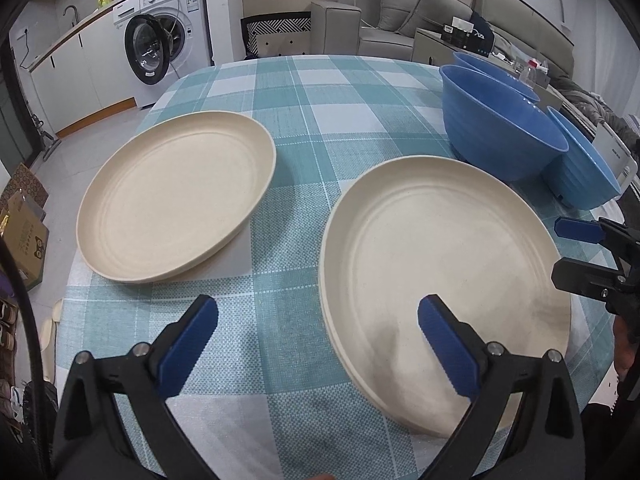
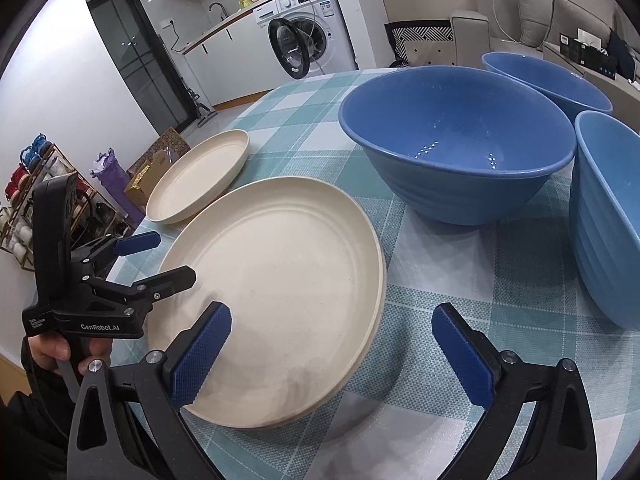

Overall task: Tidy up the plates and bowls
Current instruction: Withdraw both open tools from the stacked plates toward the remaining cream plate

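Observation:
Two cream plates lie on the checked tablecloth: one at the left [image 1: 176, 196] [image 2: 200, 176], and a nearer one [image 1: 444, 272] [image 2: 280, 272] that seems to rest on a second plate. Three blue bowls stand behind at the right: a big one [image 1: 504, 132] [image 2: 460, 140], one further back [image 1: 492, 72] [image 2: 548, 80] and one at the right [image 1: 584, 168] [image 2: 612, 220]. My left gripper [image 1: 320, 308] [image 2: 172, 258] is open, straddling the near plate's left rim. My right gripper [image 2: 332, 316] [image 1: 564, 250] is open over that plate's right rim. Neither touches the plate.
The round table [image 1: 280, 92] has its edge close to the left plate. Beyond it are a washing machine [image 1: 160, 36] with its door open, a grey sofa [image 1: 400, 12], cardboard boxes on the floor [image 1: 24, 232] and a rack [image 2: 36, 184] at the left.

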The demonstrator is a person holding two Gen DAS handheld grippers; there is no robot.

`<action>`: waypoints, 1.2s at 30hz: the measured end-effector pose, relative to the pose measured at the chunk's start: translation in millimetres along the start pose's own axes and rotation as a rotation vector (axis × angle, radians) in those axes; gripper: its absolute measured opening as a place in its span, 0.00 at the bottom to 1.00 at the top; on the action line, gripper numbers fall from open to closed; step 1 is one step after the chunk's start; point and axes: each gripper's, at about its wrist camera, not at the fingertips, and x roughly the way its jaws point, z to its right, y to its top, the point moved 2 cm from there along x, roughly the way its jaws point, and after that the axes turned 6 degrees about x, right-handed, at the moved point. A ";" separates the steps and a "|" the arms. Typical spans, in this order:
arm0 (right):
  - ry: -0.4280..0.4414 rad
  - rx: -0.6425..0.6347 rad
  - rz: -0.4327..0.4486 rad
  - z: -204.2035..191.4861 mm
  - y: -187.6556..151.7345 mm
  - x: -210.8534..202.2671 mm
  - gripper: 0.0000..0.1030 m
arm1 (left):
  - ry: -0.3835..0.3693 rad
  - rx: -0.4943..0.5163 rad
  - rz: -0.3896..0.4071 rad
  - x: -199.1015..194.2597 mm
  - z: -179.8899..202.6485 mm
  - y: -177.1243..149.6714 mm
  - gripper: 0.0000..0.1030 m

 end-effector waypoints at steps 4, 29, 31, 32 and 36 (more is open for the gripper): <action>-0.002 -0.011 0.014 -5.2 -0.1 -4.6 0.99 | 0.014 -0.030 0.012 -5.6 -9.6 1.7 0.98; -0.018 -0.061 0.079 -84.6 47.2 -10.0 0.99 | 0.086 -0.180 0.107 -34.7 -79.1 17.5 0.99; -0.019 -0.069 0.082 -91.8 52.3 -9.5 0.99 | 0.097 -0.196 0.106 -33.9 -86.5 17.8 0.99; -0.021 -0.076 0.081 -94.7 54.9 -8.8 0.99 | 0.096 -0.205 0.106 -33.7 -90.6 17.7 0.99; -0.031 -0.089 0.091 -110.9 65.3 -7.4 0.99 | 0.113 -0.238 0.111 -32.8 -107.3 15.5 0.99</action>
